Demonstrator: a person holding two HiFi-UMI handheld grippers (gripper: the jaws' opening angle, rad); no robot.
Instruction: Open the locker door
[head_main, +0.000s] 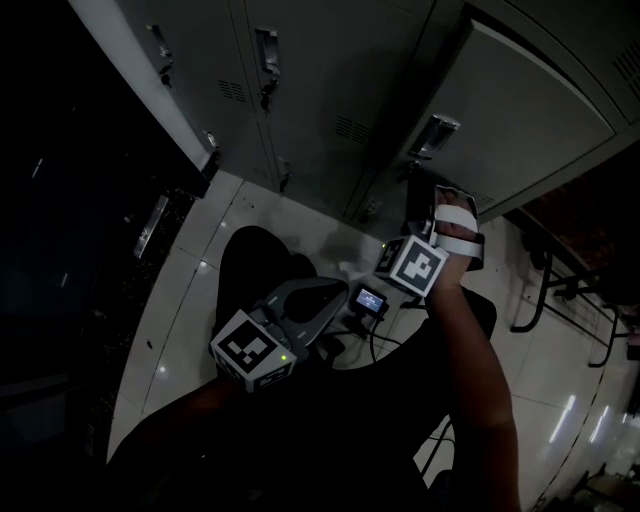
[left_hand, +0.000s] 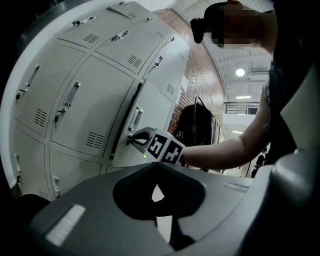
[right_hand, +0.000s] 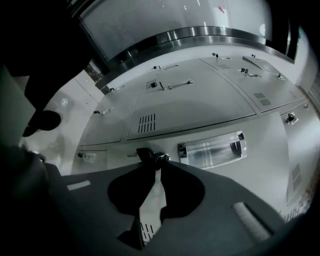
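Note:
The grey locker door (head_main: 520, 110) has a chrome recessed handle (right_hand: 212, 148) and a black-headed key (right_hand: 145, 153) in the lock beside it. My right gripper (right_hand: 155, 160) reaches up to that lock, its tips closed on the key head. From the left gripper view, the right gripper (left_hand: 133, 140) sits just below the handle (left_hand: 136, 119), and the door's edge seems to stand slightly out from its neighbours. My left gripper (head_main: 328, 298) hangs low in front of the person, away from the lockers, its tips (left_hand: 156, 164) together with nothing between them.
Rows of similar grey locker doors (head_main: 300, 90) with handles and vents surround the target. A pale tiled floor (head_main: 190, 270) runs below. Black tube furniture legs (head_main: 540, 290) stand at the right. A dark bag (left_hand: 196, 122) hangs further along the wall.

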